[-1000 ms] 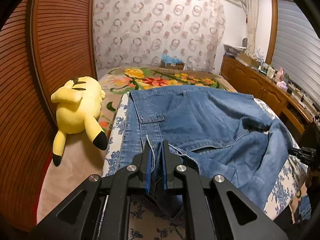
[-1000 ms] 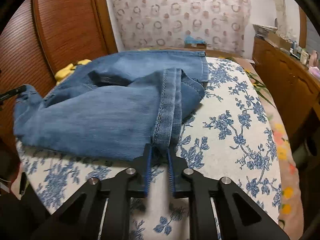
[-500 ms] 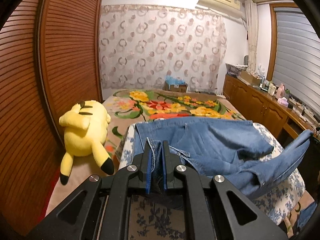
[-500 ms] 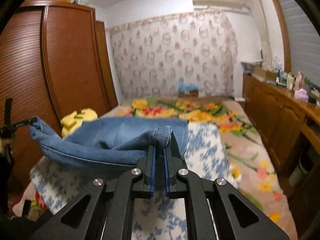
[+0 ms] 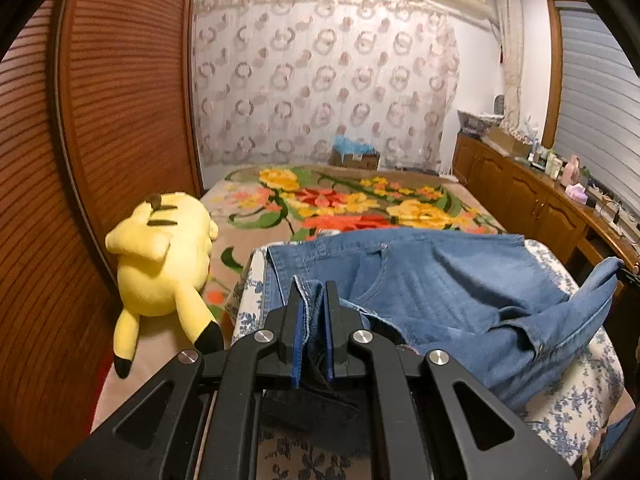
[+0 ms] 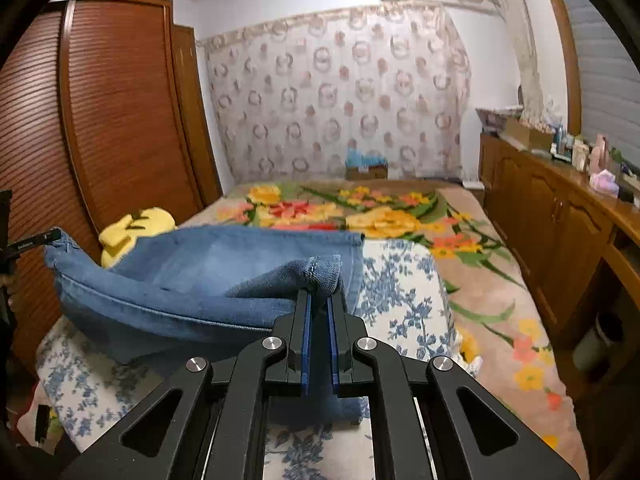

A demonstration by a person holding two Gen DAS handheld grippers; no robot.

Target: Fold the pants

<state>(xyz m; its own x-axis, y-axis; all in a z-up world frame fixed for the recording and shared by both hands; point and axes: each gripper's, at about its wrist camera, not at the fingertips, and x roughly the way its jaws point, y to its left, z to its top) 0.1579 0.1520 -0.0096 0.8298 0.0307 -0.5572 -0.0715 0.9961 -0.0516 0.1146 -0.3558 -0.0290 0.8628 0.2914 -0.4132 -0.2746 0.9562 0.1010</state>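
Left tongs: the left black two-finger gripper with blue pads is clamped on a frayed hem edge of the blue denim pants; the cloth stands bunched upright between the narrow pads.
Right tongs: the right black two-finger gripper with blue pads is pinched on another stitched hem corner of the same denim, which folds over the fingertips in a soft rounded lump.
Pose: both tools point level toward the far wall, each holding its corner lifted off the bed; from the right wrist view the denim sags between the two grips like a shallow hammock, its far corner held up at the left edge of that view.
Pants: heavy, faded, mid-blue weave with paler wear, double-stitched seams and a curved pocket seam; the waist half lies flat on the white bedsheet with blue flower print, the leg end raised and creased.
Sheet: thin cotton, slightly rumpled, spread over the near part of the bed.
Blanket: a plush tan blanket with big yellow, red and green flowers covers the bed beyond it.
Toy: a soft yellow plush toy with black-tipped feet lies face down, just beside the sheet's left edge.
Surroundings: ribbed reddish-brown wooden wardrobe doors on the left; glossy brown wooden cabinets along the right.
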